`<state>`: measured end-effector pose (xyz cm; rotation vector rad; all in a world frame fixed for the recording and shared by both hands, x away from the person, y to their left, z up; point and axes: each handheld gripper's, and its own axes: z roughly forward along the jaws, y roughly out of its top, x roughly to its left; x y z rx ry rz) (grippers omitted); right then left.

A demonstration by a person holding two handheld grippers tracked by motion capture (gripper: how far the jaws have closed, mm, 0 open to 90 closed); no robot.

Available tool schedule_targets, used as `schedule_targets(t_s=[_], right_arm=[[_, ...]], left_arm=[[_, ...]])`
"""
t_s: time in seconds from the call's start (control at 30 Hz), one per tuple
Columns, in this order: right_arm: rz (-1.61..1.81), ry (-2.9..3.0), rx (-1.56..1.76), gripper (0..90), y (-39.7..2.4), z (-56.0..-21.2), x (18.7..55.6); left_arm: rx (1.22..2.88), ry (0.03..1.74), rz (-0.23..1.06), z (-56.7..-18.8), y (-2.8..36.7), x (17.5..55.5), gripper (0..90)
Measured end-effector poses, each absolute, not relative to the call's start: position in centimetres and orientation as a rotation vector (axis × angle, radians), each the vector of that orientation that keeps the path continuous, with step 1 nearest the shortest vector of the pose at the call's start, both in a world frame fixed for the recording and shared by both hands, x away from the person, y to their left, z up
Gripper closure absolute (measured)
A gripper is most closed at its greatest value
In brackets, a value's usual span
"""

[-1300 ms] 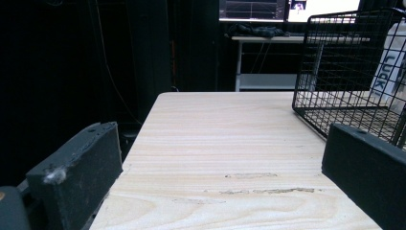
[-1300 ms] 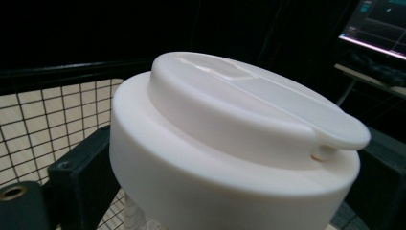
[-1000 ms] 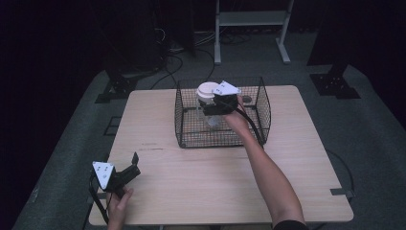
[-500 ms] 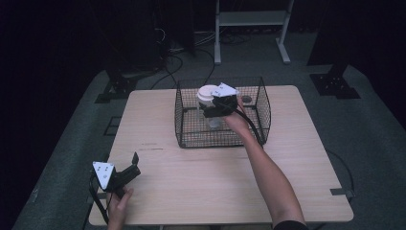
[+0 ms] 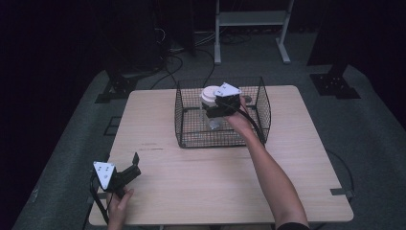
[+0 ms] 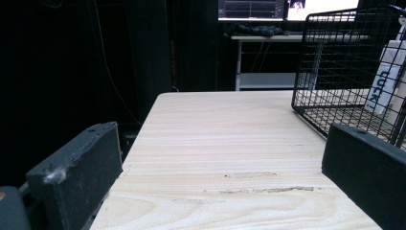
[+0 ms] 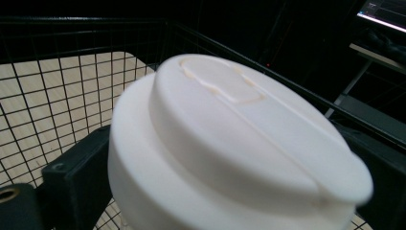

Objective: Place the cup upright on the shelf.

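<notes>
Your 2 grippers, left (image 5: 135,160) and right (image 5: 213,109): black bodies, blocky black jaws, grey three-cornered top plates, black trailing cables; forearms bare.

Cup (image 7: 230,148) body hidden below its white lid (image 7: 239,129) in the right gripper view, bottom edge cuts it off. Right gripper (image 5: 216,106) jaw tips hidden behind the cup in the high view. Wire basket (image 6: 344,72) cropped at right in the left gripper view; label text there partly cut.
</notes>
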<state>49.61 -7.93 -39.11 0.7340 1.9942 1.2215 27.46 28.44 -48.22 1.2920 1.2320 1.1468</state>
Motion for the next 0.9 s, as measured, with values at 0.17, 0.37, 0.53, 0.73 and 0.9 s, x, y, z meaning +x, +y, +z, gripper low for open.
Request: schedule_targets(t_s=[0.17,0.37,0.53,0.73,0.9], right_arm=[[1.232,1.998,0.738,2.8,-7.9,-39.1,49.6],[1.240,1.989,0.734,2.8,-7.8,-39.1,49.6],[1.252,1.975,0.726,2.8,-7.9,-38.8,49.5],[1.261,1.967,0.717,2.8,-7.9,-38.3,49.4],[1.276,1.954,0.716,2.8,-7.9,-37.9,49.3]], left_arm=[[1.291,1.233,1.146,-48.2,28.5,27.5,0.0],[1.290,1.233,1.144,-48.2,28.5,27.4,0.0],[1.291,1.234,1.146,-48.2,28.5,27.4,0.0],[1.292,1.234,1.146,-48.2,28.4,27.5,0.0],[1.293,1.236,1.146,-48.2,28.4,27.5,0.0]])
